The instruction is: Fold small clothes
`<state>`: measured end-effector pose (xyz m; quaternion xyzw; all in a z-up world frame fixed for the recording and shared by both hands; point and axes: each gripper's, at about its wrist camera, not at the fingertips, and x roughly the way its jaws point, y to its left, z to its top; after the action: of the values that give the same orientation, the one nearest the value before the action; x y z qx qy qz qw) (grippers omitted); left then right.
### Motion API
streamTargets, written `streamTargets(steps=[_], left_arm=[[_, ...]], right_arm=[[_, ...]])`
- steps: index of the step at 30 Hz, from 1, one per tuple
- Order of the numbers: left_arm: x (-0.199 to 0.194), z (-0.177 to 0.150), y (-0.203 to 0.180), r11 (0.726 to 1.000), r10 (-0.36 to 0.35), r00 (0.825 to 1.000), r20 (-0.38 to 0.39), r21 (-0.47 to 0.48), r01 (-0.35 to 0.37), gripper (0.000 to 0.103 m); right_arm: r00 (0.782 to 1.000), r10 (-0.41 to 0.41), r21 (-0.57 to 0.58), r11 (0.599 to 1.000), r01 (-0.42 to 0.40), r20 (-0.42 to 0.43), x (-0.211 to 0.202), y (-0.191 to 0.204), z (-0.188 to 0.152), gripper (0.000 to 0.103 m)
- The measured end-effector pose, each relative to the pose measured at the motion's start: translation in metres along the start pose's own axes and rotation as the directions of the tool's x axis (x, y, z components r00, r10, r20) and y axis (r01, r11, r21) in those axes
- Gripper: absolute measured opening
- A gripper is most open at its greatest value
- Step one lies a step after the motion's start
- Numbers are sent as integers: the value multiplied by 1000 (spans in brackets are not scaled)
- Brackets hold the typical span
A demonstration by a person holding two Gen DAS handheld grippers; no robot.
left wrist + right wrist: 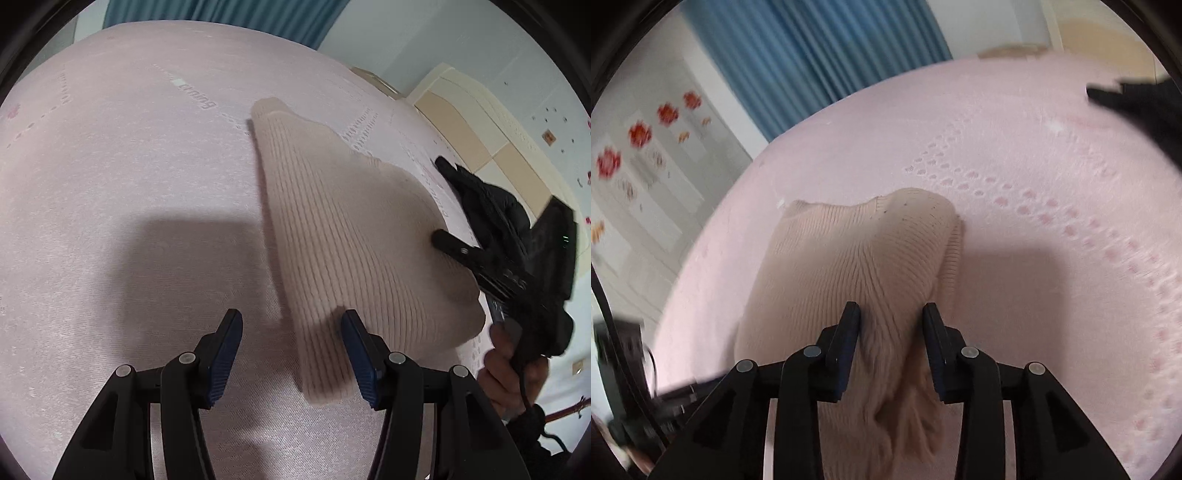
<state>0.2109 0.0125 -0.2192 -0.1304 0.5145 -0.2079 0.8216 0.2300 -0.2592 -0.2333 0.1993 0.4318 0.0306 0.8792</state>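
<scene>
A: Where is the garment?

B: A beige ribbed knit piece (332,229) lies on the pink bed cover (129,166), stretched from near the middle of the bed toward both grippers. In the right wrist view the same knit (849,266) runs up from between the jaws, with a folded hump at its far end.

A: What is the left gripper (291,350) doing?

B: Its jaws stand apart. One narrow end of the knit lies just inside the right-hand finger; the left-hand finger is over bare cover. The pads press on nothing.

A: And the right gripper (891,343)?

B: Its jaws are partly apart with bunched knit between them. The cloth fills most of the gap, but that part is blurred, so I cannot tell whether the pads press on it. In the left wrist view that gripper (439,236) reaches in from the right, one finger resting on the knit's edge, with the person's hand (509,373) on its handle.

A: Anything else around?

B: A blue curtain (812,55) behind the bed, red flower stickers (639,134) on the wall, and a cream headboard (480,122).
</scene>
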Motion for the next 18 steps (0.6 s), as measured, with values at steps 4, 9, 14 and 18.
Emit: streamTargets(steps=[4, 9, 14, 18], left_arm=[[-4, 5, 0, 1000, -12, 1000, 21, -6, 12, 53], [-6, 10, -1, 1000, -9, 999, 44, 10, 8, 53], [-8, 11, 2, 999, -34, 998, 45, -13, 35, 53], [-12, 13, 5, 1000, -27, 998, 51, -1, 27, 53]], right_arm=[[1000, -5, -115, 993, 5, -2, 7, 12, 7, 14], [999, 20, -51, 999, -18, 48, -6, -11, 7, 14], [1000, 9, 55, 998, -9, 5, 1, -36, -7, 72], [996, 70, 109, 992, -65, -52, 15, -41, -9, 72]])
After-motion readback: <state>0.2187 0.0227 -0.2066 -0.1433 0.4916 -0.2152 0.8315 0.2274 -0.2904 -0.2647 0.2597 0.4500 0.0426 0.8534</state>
